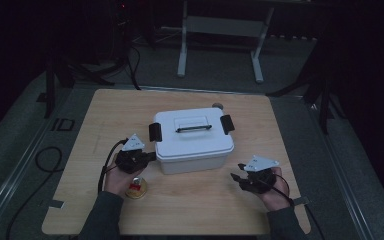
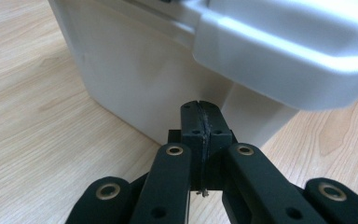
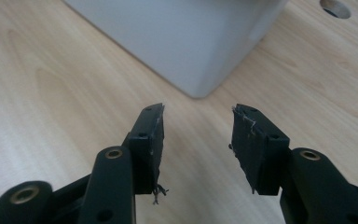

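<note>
Nearest the person, at 7 o'clock on the bench (image 1: pixel 200 215), a small round thing with a red top (image 1: pixel 136 188) sits just beside the left hand (image 1: pixel 117 181), too small and dim to make out any better

Up from there, the left claw (image 1: pixel 152 156) sits at 9 o'clock of the white box (image 1: pixel 192 137), tips right up against the box's near left corner. In the left gripper view the left claw (image 2: pixel 200 114) has its two black jaws pressed flat together, nothing between them, aimed at the foot of the box wall (image 2: pixel 135 79) under the overhanging lid edge (image 2: pixel 279 60). Touching the wall or just short of it, hard to call

Across to 4 o'clock of the box: the right claw (image 1: pixel 239 172), in the right hand (image 1: pixel 275 192), well apart from the box with bare wood between. In the right gripper view the right claw (image 3: pixel 198 128) stands with its jaws apart, a clear gap, nothing in it, a few loose threads hanging off the pads (image 3: pixel 154 135). It points at the box's rounded lower corner (image 3: pixel 191 51), light wood (image 3: pixel 51 93) all around

Middle of the bench now, the box itself: lid on, a dark handle (image 1: pixel 194 128) lying flat across the top, a black latch (image 1: pixel 154 132) at 9 o'clock and another (image 1: pixel 227 124) at 3 o'clock

Just past the box at 12 o'clock, a small round hole (image 1: pixel 217 105) in the bench top, seen again at the top of the right gripper view (image 3: pixel 335 7)

Farthest off, beyond the bench edge, a grey metal frame (image 1: pixel 220 35) stands on the dark floor
</note>
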`<state>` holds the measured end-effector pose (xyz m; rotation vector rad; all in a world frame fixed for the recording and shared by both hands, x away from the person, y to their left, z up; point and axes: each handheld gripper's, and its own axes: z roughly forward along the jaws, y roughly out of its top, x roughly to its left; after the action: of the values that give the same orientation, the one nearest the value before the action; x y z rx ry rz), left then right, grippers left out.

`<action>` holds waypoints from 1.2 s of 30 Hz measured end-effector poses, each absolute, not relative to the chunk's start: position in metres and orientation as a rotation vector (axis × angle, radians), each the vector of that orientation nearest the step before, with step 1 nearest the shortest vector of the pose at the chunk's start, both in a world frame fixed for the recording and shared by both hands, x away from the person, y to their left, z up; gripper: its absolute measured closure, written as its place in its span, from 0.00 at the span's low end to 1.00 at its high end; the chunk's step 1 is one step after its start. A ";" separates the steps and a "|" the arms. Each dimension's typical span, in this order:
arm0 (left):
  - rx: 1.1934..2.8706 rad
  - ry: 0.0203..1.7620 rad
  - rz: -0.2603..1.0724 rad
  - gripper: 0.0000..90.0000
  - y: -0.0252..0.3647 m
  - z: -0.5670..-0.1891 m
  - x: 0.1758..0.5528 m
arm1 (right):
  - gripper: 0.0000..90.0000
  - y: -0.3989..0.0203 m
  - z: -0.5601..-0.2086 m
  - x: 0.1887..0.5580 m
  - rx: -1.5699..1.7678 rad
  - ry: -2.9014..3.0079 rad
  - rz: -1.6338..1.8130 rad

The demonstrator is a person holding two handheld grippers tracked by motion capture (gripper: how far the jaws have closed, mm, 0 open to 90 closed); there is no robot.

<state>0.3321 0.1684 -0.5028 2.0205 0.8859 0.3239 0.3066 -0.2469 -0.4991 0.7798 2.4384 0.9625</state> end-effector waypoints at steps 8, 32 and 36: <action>2.026 1.024 0.414 0.90 0.199 -0.514 0.324 | 0.99 -0.249 -0.493 0.344 0.779 2.393 0.942; 2.079 1.187 0.440 0.67 0.224 -0.544 0.337 | 1.00 -0.234 -0.487 0.405 0.689 2.431 1.113; 2.081 1.200 0.434 0.67 0.225 -0.545 0.338 | 1.00 -0.237 -0.488 0.399 0.672 2.442 1.133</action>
<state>0.3377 0.2255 -0.5453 2.0807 1.1996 0.4345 0.3991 -0.2368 -0.4882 0.6722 2.4421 1.1329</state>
